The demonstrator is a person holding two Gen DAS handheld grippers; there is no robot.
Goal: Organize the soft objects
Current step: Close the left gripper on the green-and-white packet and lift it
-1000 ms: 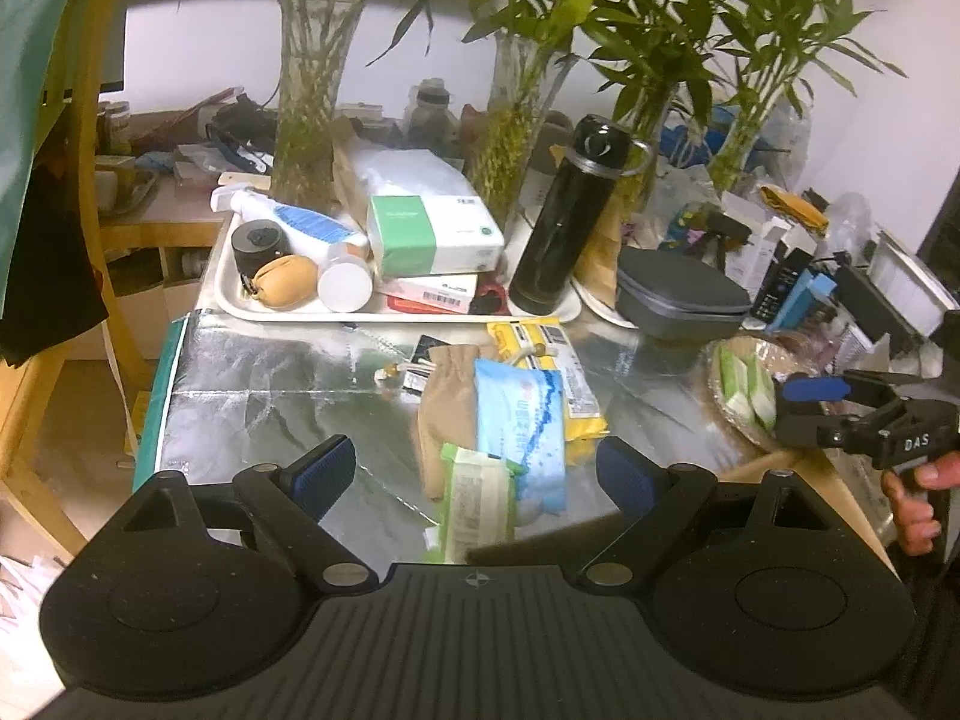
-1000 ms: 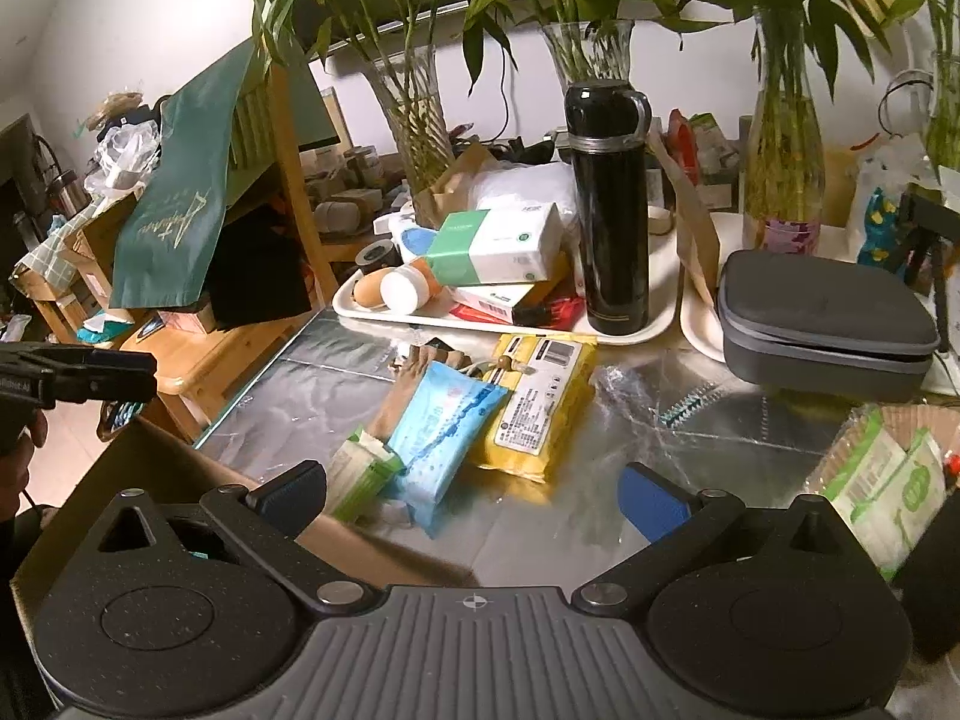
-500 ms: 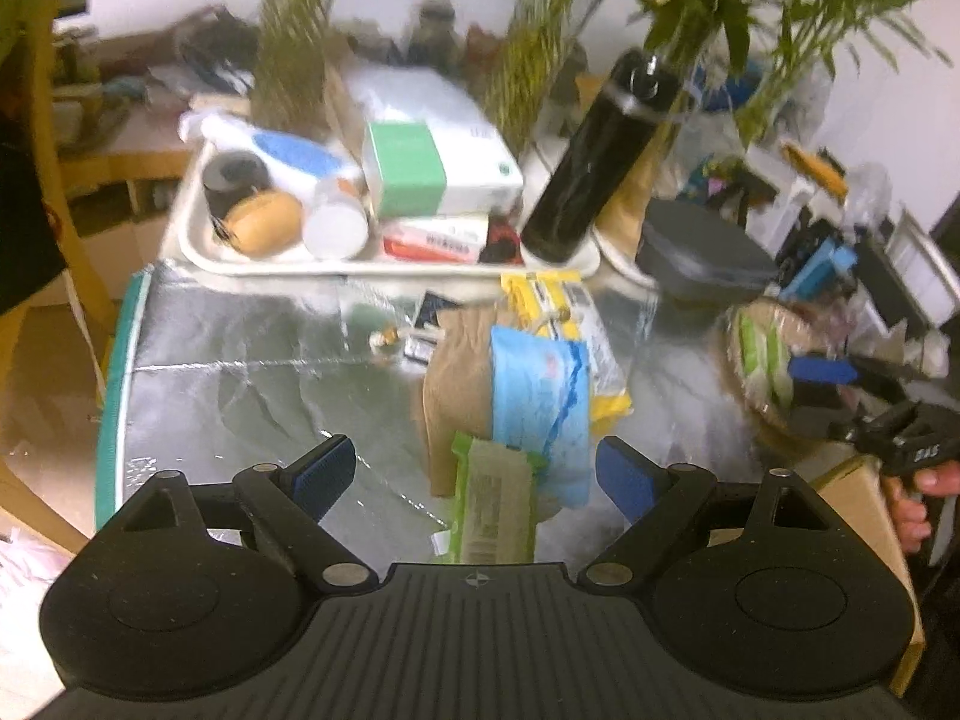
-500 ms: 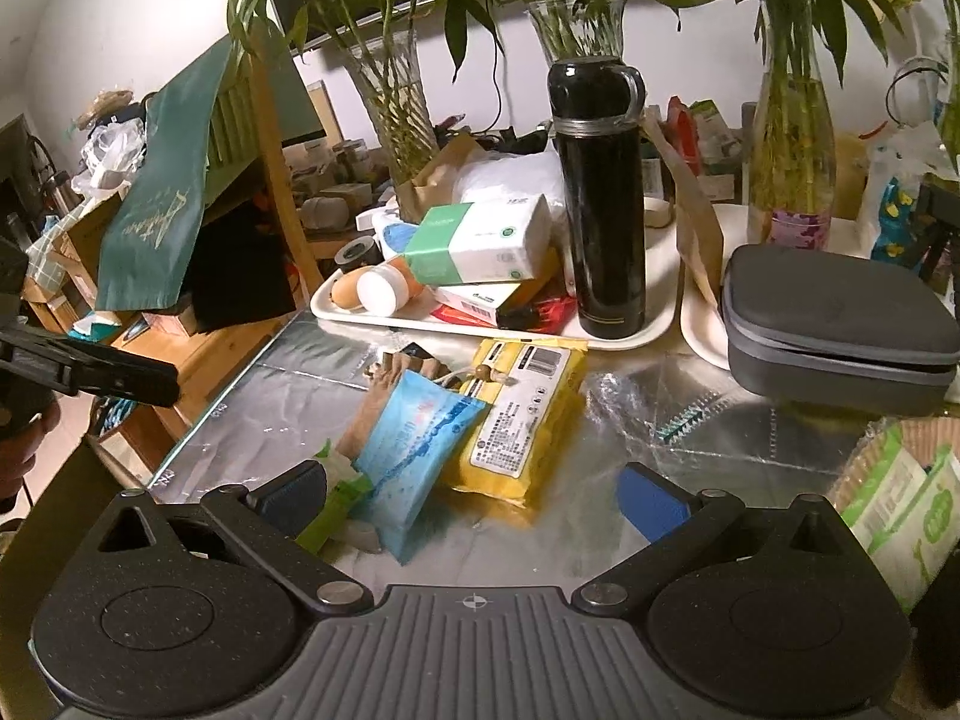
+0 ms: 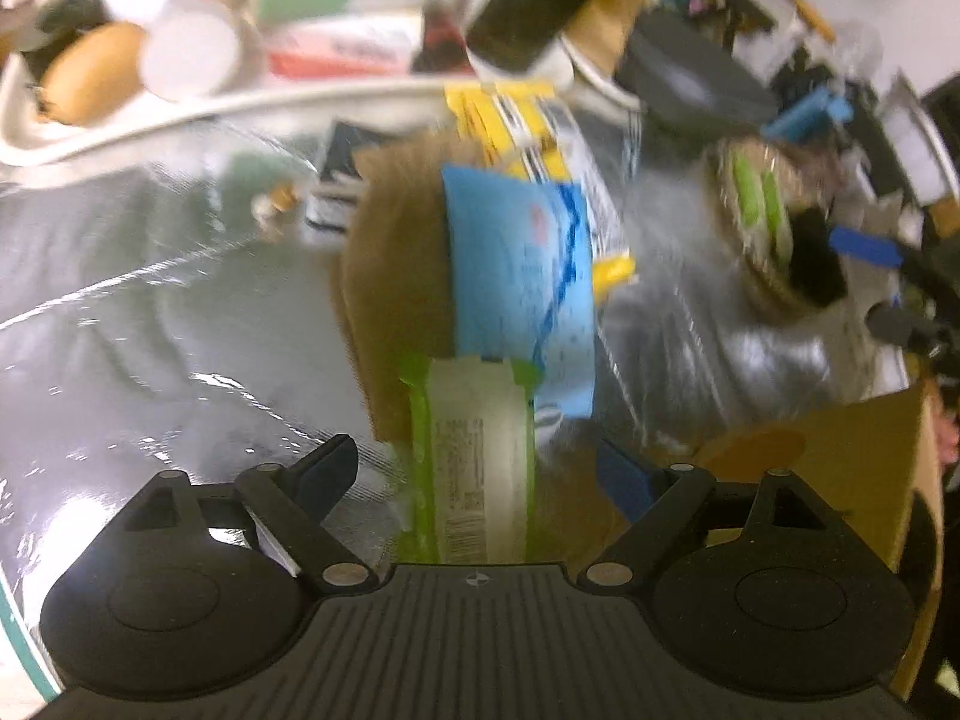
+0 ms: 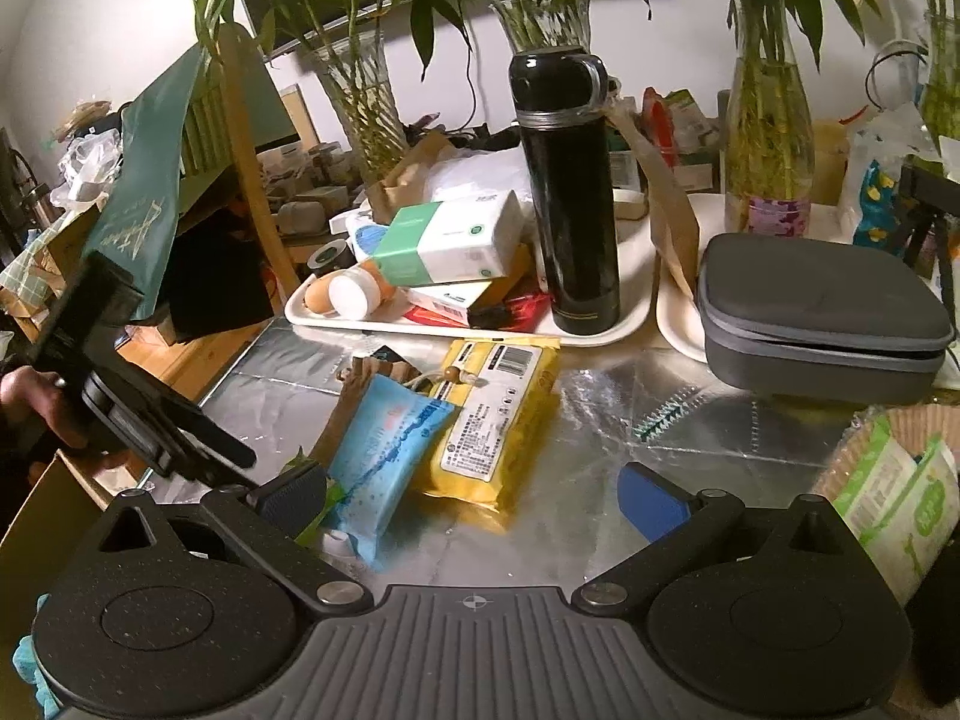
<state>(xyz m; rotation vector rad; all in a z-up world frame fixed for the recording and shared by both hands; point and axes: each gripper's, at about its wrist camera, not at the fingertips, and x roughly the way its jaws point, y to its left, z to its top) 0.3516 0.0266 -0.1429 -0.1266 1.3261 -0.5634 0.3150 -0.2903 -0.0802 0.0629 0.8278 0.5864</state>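
A pile of soft packs lies on the silver foil table: a green wipes pack [image 5: 480,450], a blue pack [image 5: 516,276] [image 6: 384,444], a brown pouch [image 5: 396,276] and a yellow pack [image 5: 528,126] [image 6: 504,414]. My left gripper [image 5: 477,468] points steeply down over the pile, open, with the green pack lying between its fingers and no pad pressing on it. The view is motion-blurred. My right gripper [image 6: 474,495] hovers open just short of the blue and yellow packs, holding nothing. From the right wrist view the left gripper [image 6: 234,462] reaches in from the left.
A white tray [image 6: 468,330] with a tissue box and a black flask [image 6: 570,192] stands behind the pile. A grey case [image 6: 822,312] sits at the right. A woven basket [image 5: 756,222] holds green packs. A cardboard box [image 5: 840,450] stands at the near table edge. Plant vases line the back.
My left gripper has tipped downward and dropped toward the pile, so the green pack now lies between its open fingers. The right gripper has stayed almost still.
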